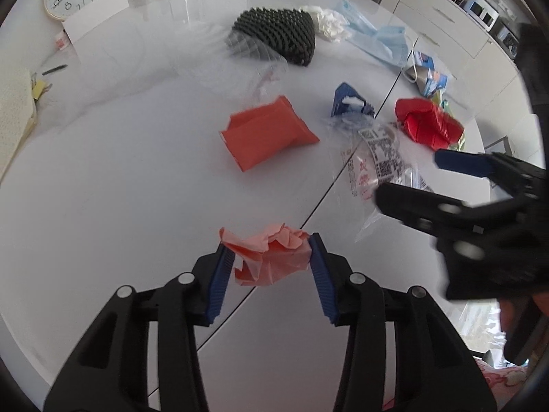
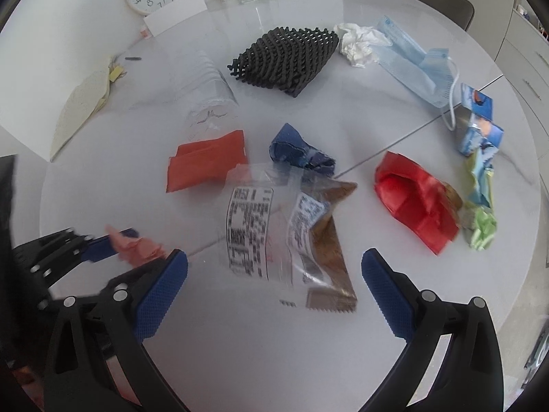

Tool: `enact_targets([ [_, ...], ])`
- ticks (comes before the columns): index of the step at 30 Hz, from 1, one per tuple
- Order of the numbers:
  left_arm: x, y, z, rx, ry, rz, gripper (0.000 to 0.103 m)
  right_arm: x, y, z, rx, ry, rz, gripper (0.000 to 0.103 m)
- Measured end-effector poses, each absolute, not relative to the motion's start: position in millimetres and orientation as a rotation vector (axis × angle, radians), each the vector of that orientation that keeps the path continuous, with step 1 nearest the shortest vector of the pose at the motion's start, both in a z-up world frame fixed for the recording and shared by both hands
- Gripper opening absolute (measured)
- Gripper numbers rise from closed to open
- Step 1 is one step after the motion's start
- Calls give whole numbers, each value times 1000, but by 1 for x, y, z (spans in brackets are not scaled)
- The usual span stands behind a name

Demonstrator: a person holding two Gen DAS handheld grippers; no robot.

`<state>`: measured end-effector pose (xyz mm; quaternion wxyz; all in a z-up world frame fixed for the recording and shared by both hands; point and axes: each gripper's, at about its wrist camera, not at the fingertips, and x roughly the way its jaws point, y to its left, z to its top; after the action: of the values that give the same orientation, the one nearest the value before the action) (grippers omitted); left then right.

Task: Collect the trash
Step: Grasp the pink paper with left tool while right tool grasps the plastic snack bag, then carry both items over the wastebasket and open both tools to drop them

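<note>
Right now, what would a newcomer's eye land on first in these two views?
Probably the left tongs pinching a crumpled pink paper wad on the white table. Next, the open right tongs hovering above a clear plastic bag with printed labels, with a shiny red wrapper to its right.

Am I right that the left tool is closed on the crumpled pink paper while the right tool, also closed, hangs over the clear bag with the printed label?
Not quite: the right tool is open, its blue pads wide apart above the clear bag, as the right wrist view shows. The rest holds: the left tool is closed on the crumpled pink paper.
</note>
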<state>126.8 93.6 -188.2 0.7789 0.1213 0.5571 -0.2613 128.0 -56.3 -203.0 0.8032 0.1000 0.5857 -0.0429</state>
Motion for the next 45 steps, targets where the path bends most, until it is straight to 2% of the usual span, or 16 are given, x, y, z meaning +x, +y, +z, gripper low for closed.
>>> enact_targets([
  [3, 130, 99, -177, 239, 1186, -553, 43, 138, -56, -213, 208, 1267, -100, 98],
  [5, 131, 101, -173, 235, 1176, -545, 44, 140, -58, -218, 210, 1282, -84, 68],
  [8, 130, 105, -169, 228, 1164, -534, 43, 135, -61, -220, 204, 1293, -64, 53],
  [13, 125, 105, -161, 214, 1158, -532, 43, 117, -68, -209, 238, 1273, -11, 43],
  [21, 98, 71, -143, 247, 1134, -612, 44, 54, -108, -174, 327, 1205, -23, 43],
  [31, 29, -47, -127, 357, 1118, -873, 44, -100, -224, -144, 437, 1168, -361, 43],
  [37, -22, -123, -123, 439, 1101, -1031, 44, -171, -285, -160, 494, 1187, -503, 43],
  [44, -65, -172, -125, 506, 1104, -1102, 44, -196, -323, -206, 518, 1263, -502, 45],
  [45, -69, -176, -126, 514, 1109, -1104, 44, -196, -326, -213, 520, 1276, -500, 48],
])
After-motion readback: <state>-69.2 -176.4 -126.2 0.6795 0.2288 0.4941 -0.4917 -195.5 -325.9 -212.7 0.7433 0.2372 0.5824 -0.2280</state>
